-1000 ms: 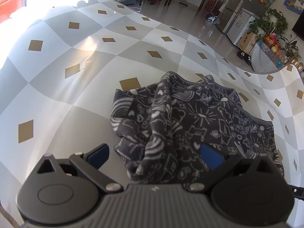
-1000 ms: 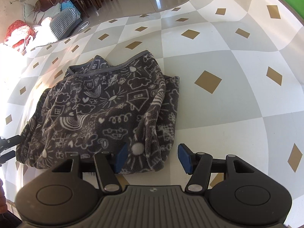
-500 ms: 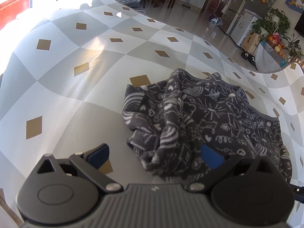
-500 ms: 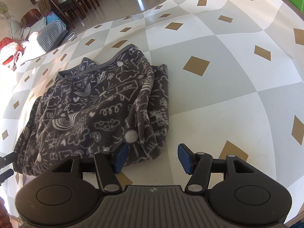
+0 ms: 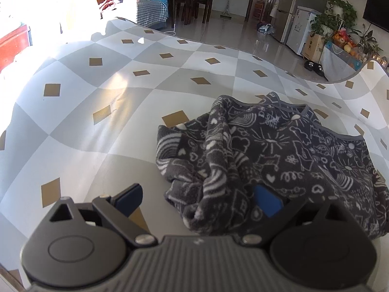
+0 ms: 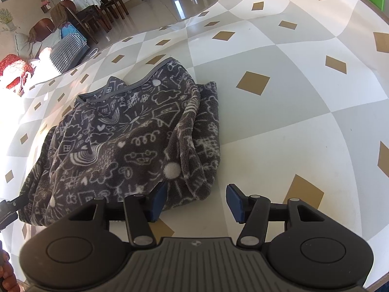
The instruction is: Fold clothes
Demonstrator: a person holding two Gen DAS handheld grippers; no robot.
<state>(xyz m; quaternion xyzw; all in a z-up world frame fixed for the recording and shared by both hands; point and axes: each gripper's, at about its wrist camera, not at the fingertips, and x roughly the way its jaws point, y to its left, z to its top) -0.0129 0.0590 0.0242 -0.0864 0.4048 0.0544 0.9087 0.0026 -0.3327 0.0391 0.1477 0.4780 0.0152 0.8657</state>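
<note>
The folded garment (image 5: 279, 155) lies on the tablecloth (image 5: 97, 126), right of centre in the left wrist view and left of centre in the right wrist view. Behind the table's far edge, at upper left, stand chairs (image 6: 73, 17) (a refrigerator (image 5: 299, 7) shows upper right).

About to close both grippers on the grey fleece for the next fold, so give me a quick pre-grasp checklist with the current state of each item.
1. Left gripper open: ok, jaws stand wide.
2. Fabric between the left jaws: ok, a bunched corner of the fleece garment lies in the gap.
3. Right gripper open: ok, no pad presses on cloth.
4. Fabric between the right jaws: not ok, only the edge reaches in; the gap is mostly over bare tablecloth.
5. Garment lying flat: not ok, it is rumpled and loosely doubled.
6. Pads low enough to pinch cloth: cannot tell.
</note>
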